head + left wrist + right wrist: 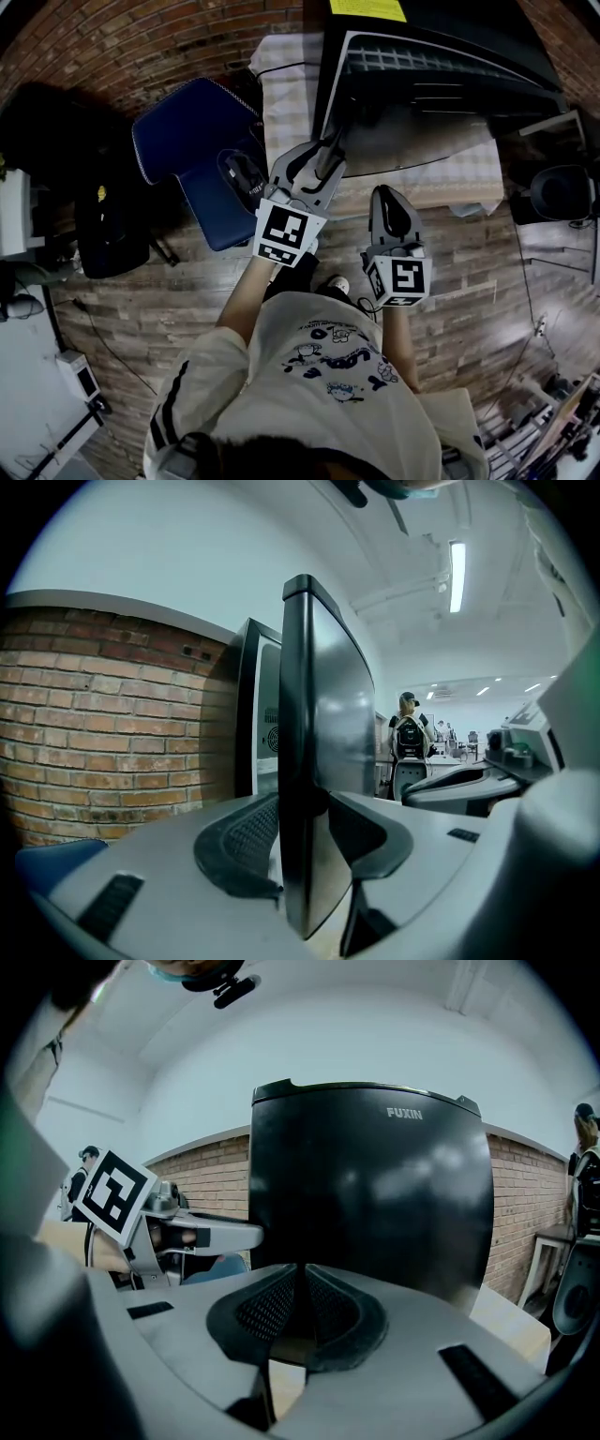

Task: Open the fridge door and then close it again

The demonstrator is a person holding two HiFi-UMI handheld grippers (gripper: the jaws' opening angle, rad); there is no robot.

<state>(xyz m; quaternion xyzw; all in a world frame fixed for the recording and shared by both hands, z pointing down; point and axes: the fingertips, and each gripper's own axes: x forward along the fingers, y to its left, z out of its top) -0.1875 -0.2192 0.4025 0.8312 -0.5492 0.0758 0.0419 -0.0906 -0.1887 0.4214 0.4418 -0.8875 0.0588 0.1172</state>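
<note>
Clamping onto the open fridge door (323, 714) by its edge, the left gripper (328, 150) has its fingers grasping it (upper centre of the head view); the right gripper (302, 1288) faces the door's black front, fingers clenched and empty.

**A:** Head view's pretty dim, right? Black corners all round, and the plank floor (187, 302) curls hard toward the edges.

**B:** Yeah, heavy fisheye. Left gripper view is way brighter. The ceiling strip light (457, 577) at upper right is blown out white, and the brick wall (103, 742) bows at the left.

**A:** Right gripper view has soft whitish glare patches on the glossy black fridge door (375, 1204).

**B:** Anything right at the lens along the bottom of both is mushy. The left edge of that one is just a dark smear.
</note>
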